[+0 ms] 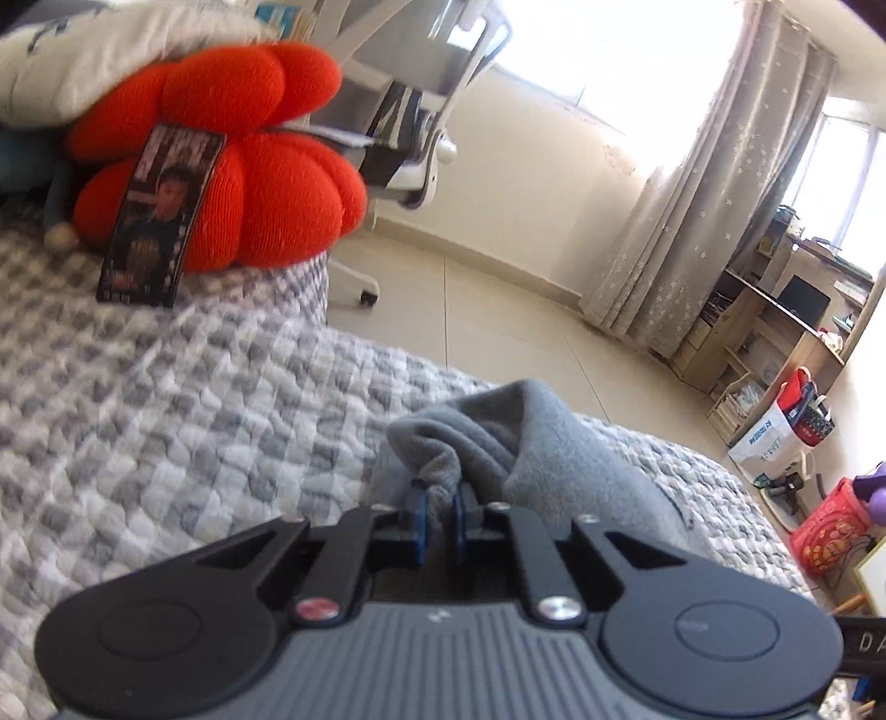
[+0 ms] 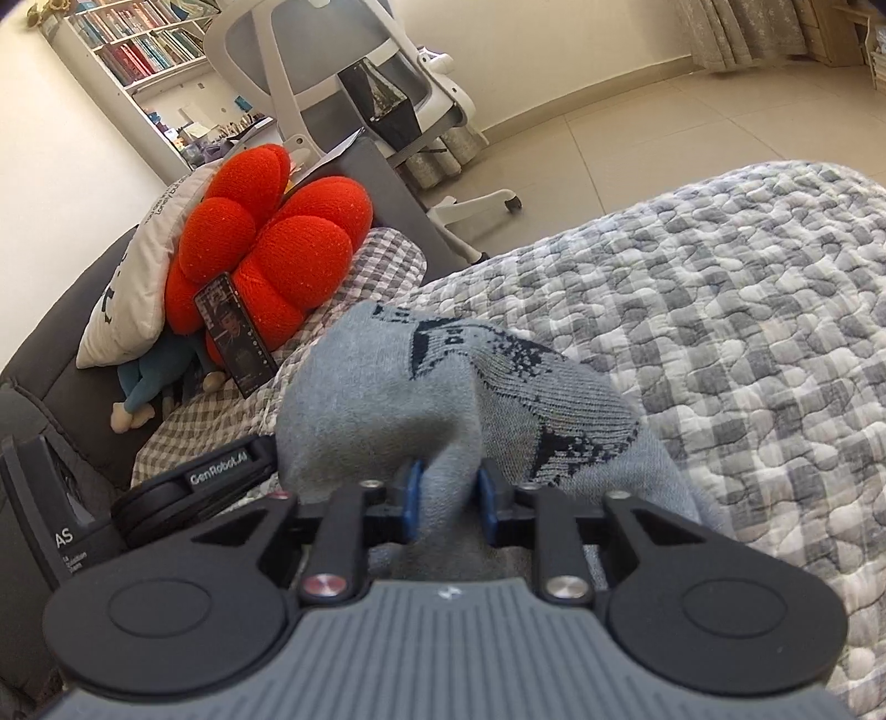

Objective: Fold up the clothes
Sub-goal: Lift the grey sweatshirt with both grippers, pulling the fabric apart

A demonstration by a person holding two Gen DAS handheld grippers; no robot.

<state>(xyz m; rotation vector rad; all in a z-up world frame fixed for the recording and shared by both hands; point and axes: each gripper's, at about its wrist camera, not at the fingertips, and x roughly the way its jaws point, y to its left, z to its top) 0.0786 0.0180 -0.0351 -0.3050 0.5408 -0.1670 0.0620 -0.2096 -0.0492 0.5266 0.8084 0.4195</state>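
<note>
Grey-and-white checked quilted bedspread (image 2: 720, 310) fills my working surface. On it lies the soft grey knitted garment with dark pattern (image 2: 443, 387). My left gripper (image 1: 440, 507) is clamped on a fold of it, my right gripper (image 2: 446, 501) pinches another bunch beside it. I judge both edges should lift evenly, taut, well short of the far red knotted cushion (image 2: 266, 249).

Home bedroom: quilted bed (image 2: 720, 310), bookshelf (image 2: 138, 44).

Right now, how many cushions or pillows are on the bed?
2. The red cushion sits at the far end of the bed, behind a propped-up card. The white pillow leans behind it. Others may be hidden.
</note>
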